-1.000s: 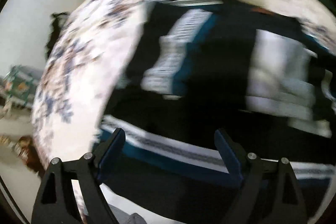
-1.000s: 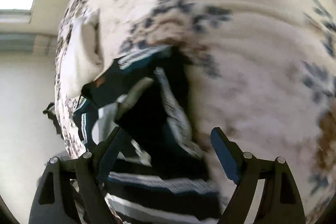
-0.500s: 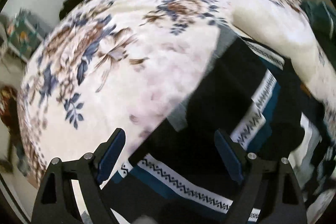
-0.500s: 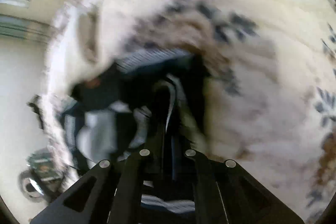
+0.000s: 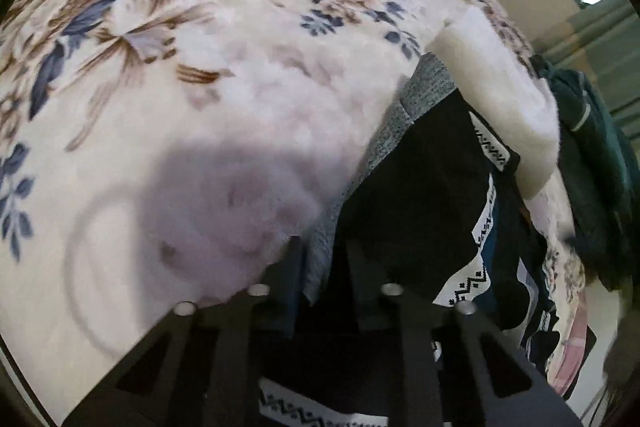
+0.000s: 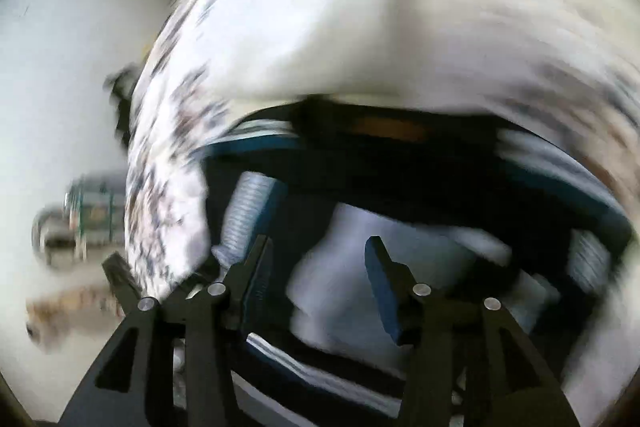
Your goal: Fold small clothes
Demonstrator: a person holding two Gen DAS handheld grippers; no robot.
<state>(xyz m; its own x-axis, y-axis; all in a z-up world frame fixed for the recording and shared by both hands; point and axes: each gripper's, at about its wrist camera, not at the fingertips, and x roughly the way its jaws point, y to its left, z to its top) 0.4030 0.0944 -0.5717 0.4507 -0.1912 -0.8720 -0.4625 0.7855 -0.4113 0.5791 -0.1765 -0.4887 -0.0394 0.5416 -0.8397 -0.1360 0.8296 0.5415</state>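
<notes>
Floral blanket (image 5: 168, 75) carries the dark patterned garment (image 5: 432, 195), running away along its right edge. Left gripper (image 5: 320, 267) is clamped on the garment's grey hem, nearer. Right gripper (image 6: 316, 267) is opening above it, nothing pinched.

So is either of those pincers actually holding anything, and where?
The left gripper pinches the dark patterned garment by its grey edge. The right gripper is opening, holding nothing.

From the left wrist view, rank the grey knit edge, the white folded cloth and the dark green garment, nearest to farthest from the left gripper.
1. Grey knit edge: between the shut fingers of the left gripper.
2. White folded cloth: upper right, beyond the black garment.
3. Dark green garment: far right, past the white cloth.
</notes>
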